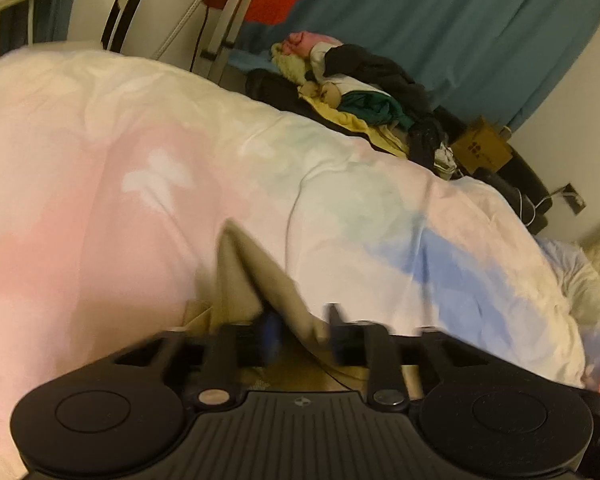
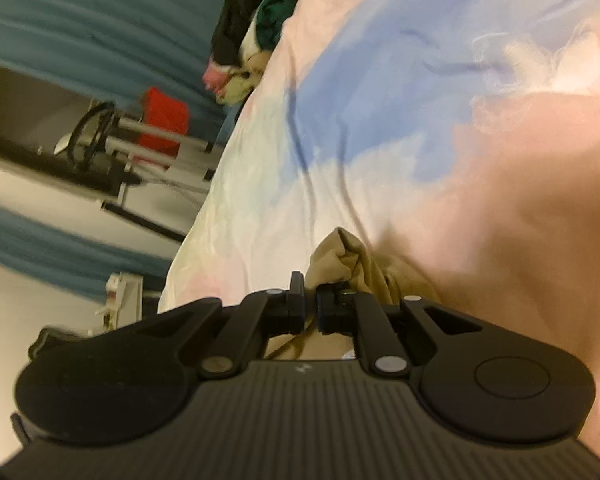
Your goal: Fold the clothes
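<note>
Motion blur is smearing my left gripper (image 1: pixel 300 336); its fingers are pinching a tan garment (image 1: pixel 252 276), mostly hidden beneath the body. My right gripper (image 2: pixel 310 308) is clamping the same bunched tan cloth. Pastel quilt (image 1: pixel 140 160) lying underneath; clothes pile (image 1: pixel 360 92) sitting far right.

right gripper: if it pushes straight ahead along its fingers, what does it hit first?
The right gripper is already shut on a bunch of the tan garment, so that cloth comes first. Just past it lies the pastel duvet, probably next, though depth is hard to judge in the fisheye view.
</note>
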{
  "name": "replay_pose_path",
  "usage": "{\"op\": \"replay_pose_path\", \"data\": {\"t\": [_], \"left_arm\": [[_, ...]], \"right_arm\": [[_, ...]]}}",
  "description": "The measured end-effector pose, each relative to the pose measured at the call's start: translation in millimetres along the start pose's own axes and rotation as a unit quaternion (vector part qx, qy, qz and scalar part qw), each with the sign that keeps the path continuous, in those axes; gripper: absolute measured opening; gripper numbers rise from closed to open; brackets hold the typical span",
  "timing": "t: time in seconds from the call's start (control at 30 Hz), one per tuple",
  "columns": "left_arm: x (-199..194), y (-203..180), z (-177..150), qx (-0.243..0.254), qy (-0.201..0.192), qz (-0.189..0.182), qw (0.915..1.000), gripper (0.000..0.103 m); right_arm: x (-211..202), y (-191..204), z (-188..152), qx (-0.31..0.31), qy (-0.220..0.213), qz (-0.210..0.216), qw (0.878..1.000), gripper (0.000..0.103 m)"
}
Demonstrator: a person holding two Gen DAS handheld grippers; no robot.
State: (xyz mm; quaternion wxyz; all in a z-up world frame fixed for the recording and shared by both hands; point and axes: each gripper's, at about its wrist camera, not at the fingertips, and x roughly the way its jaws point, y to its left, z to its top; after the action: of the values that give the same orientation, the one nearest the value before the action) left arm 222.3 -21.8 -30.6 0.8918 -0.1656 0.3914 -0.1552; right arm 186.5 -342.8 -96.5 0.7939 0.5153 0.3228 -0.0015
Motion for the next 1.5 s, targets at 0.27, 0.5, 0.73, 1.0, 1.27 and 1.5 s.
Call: {"op": "replay_pose_path", "data": {"t": [0.27,0.5,0.73,1.0,1.27,1.5], "left_arm": [[-24.6,-11.0,-21.7,0.054,-0.022,-0.048,0.9971,0.096],[4.5,-7.0,-32.5,0.111,-0.012,0.029,0.9933,0.096],[29.7,-4.9,-45.1,0.135,-0.011,0.063,0.9887,0.096],[11.2,-15.6,-63.6,0.170,-0.015,0.070,0.9828,0.096],[-33.9,-24.7,-94.2,0.193,-0.038,0.097,0.9757,0.096],[-53.1,-16.7,-110.8,0.196,-0.041,0.113,0.9732,0.096]], "right_arm": [[-30.6,46.2,-36.3,-0.125,0.002,0.051,0.991,0.084],[-2.5,51.8,-40.2,-0.255,-0.034,-0.043,0.965,0.065],[47.7,36.6,-47.2,-0.333,-0.047,-0.104,0.936,0.056],[9.5,38.5,-54.1,-0.297,-0.050,-0.065,0.951,0.059],[-39.6,44.5,-76.0,-0.333,-0.065,-0.088,0.937,0.059],[-34.1,35.1,-94.7,-0.332,-0.030,-0.120,0.935,0.059]]}}
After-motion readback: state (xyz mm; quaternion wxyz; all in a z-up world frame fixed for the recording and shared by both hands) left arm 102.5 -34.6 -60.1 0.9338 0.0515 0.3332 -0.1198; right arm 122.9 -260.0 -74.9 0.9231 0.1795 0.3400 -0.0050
